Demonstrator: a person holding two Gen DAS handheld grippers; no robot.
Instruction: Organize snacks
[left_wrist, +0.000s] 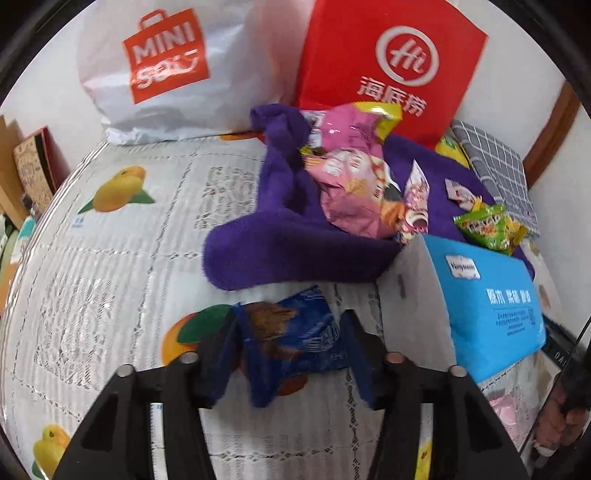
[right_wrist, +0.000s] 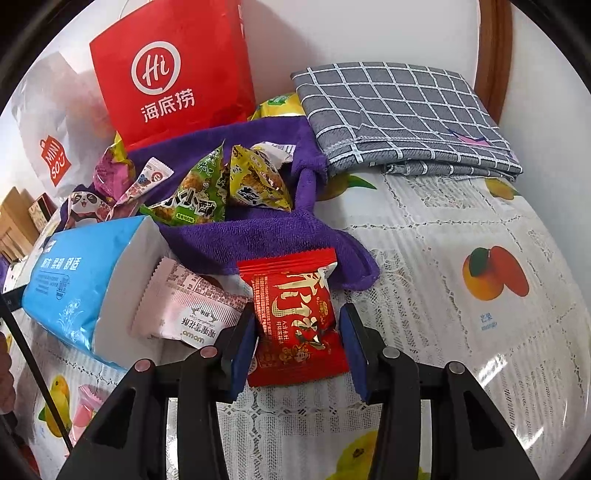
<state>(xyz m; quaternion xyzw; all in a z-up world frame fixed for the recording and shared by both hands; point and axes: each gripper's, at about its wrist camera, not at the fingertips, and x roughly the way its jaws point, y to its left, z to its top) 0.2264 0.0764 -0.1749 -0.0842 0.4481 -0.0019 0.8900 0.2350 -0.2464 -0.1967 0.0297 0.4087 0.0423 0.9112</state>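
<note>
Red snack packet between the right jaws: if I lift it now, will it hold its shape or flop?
The red snack packet looks puffed and small, so probably light and fairly shape-holding. Its glossy film may slip or crinkle between the jaws. The crimped flat ends would likely bend if gripped there.

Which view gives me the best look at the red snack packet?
The right wrist view. The red snack packet sits front and centre there, between the pads of the right hand-held gripper, its whole printed face showing. The left wrist view shows none of it.
</note>
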